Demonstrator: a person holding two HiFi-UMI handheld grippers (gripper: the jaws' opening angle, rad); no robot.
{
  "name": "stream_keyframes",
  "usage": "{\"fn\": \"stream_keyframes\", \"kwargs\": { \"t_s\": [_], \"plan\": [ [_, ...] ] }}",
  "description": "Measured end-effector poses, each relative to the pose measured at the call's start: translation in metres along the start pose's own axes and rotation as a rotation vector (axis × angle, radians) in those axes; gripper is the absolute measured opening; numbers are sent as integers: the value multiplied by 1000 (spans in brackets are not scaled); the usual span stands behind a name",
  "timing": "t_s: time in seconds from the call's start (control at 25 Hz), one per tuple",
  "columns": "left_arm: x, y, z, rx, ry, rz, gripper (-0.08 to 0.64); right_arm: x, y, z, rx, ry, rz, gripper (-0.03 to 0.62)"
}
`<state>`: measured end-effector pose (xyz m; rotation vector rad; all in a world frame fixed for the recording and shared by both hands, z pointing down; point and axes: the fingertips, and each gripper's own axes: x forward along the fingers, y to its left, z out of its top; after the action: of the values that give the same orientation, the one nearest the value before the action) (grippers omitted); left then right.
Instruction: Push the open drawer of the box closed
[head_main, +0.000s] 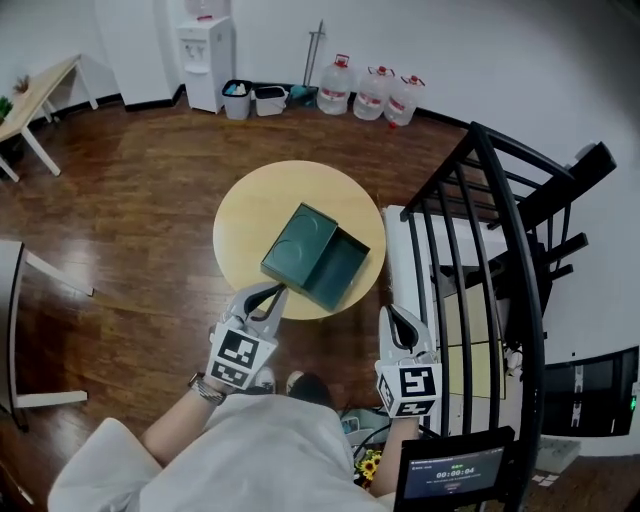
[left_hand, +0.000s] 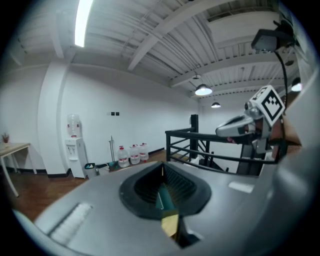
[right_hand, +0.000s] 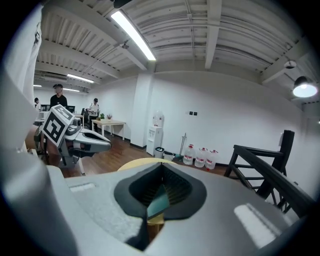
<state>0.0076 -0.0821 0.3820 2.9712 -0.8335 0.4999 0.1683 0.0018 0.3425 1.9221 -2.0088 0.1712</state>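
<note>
A dark green box (head_main: 300, 243) lies on the round yellow table (head_main: 260, 200), its drawer (head_main: 342, 268) pulled out toward the right. My left gripper (head_main: 275, 291) is shut and empty, its tips at the table's near edge just in front of the box's near corner. My right gripper (head_main: 392, 312) is shut too, holding nothing, off the table to the right of the drawer. In the left gripper view a sliver of green box (left_hand: 164, 200) shows between the closed jaws. The right gripper view shows the same box (right_hand: 160, 201) past its closed jaws.
A black stair railing (head_main: 480, 230) stands close on the right of the table. Water bottles (head_main: 370, 92), a dispenser (head_main: 207, 55) and bins line the far wall. A white desk (head_main: 35, 95) is at far left, and a small screen (head_main: 455, 470) sits at bottom right.
</note>
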Motion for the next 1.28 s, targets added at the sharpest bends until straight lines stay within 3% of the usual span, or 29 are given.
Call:
{"fn": "stream_keyframes", "kwargs": {
  "t_s": [0.28, 0.52, 0.84, 1.08, 1.28],
  "plan": [
    [9, 31, -11, -71, 42, 9, 37, 29, -3, -11, -37, 86, 43, 3],
    [28, 46, -48, -96, 154, 8, 49, 59, -8, -42, -25, 199, 79, 46],
    [55, 64, -96, -185, 319, 19, 89, 101, -16, -116, -74, 425, 171, 72],
    [82, 72, -124, -218, 426, 40, 92, 137, -15, -173, -79, 573, 315, 92],
    [107, 77, -149, -263, 504, 40, 92, 154, -25, -224, -59, 683, 387, 93]
  ]
}}
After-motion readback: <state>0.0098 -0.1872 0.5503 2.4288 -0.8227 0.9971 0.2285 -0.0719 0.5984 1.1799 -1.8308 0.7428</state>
